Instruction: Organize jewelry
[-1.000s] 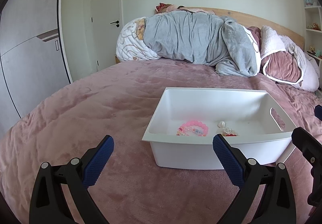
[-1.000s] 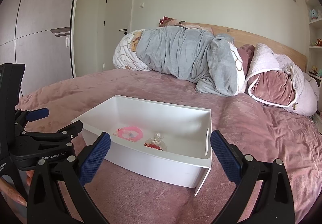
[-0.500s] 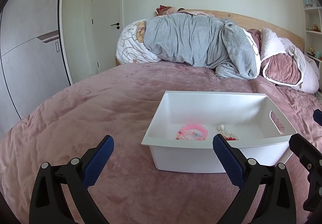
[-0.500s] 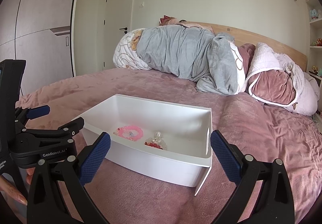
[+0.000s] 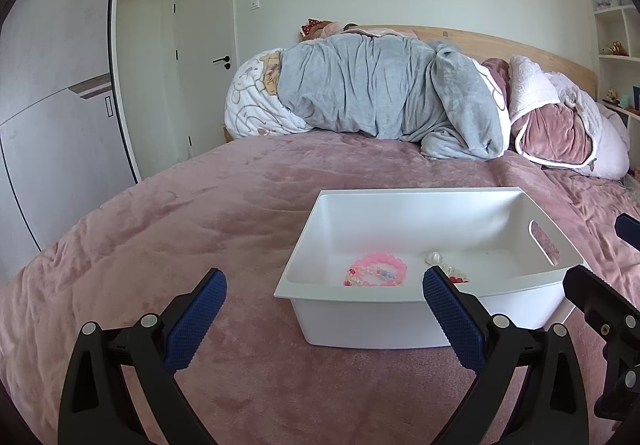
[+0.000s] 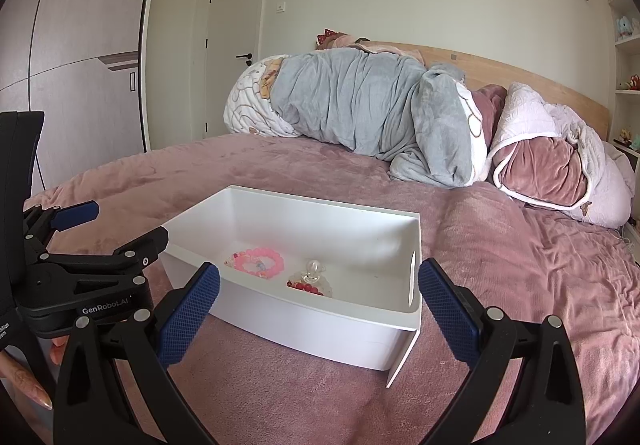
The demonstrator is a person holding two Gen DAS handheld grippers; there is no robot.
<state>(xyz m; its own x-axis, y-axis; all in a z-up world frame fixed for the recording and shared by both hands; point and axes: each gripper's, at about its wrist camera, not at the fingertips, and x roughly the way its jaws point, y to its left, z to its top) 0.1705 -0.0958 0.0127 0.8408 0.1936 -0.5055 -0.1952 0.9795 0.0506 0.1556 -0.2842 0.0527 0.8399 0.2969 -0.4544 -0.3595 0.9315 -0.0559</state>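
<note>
Both grippers wide and empty before the white bin point(image 5: 404, 319) on the pink bedspread point(image 5: 200, 229).

We hold the left gripper point(image 5: 322, 319) and right gripper point(image 6: 318, 307) short of the bin's near wall, jaws spread, gripping nothing. The pink bead bracelet point(image 6: 259, 262) lies on the bin floor by the near wall; a clear-and-red beaded piece point(image 6: 311, 281) lies just beside it. We judge that a pick comes next: one gripper must clear the rim, descend, and close on a piece.

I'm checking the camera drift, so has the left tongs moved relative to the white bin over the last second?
Yes. In the left wrist view the white bin sits lower against the headboard and shows more of its floor, so the left tongs has risen slightly.
</note>
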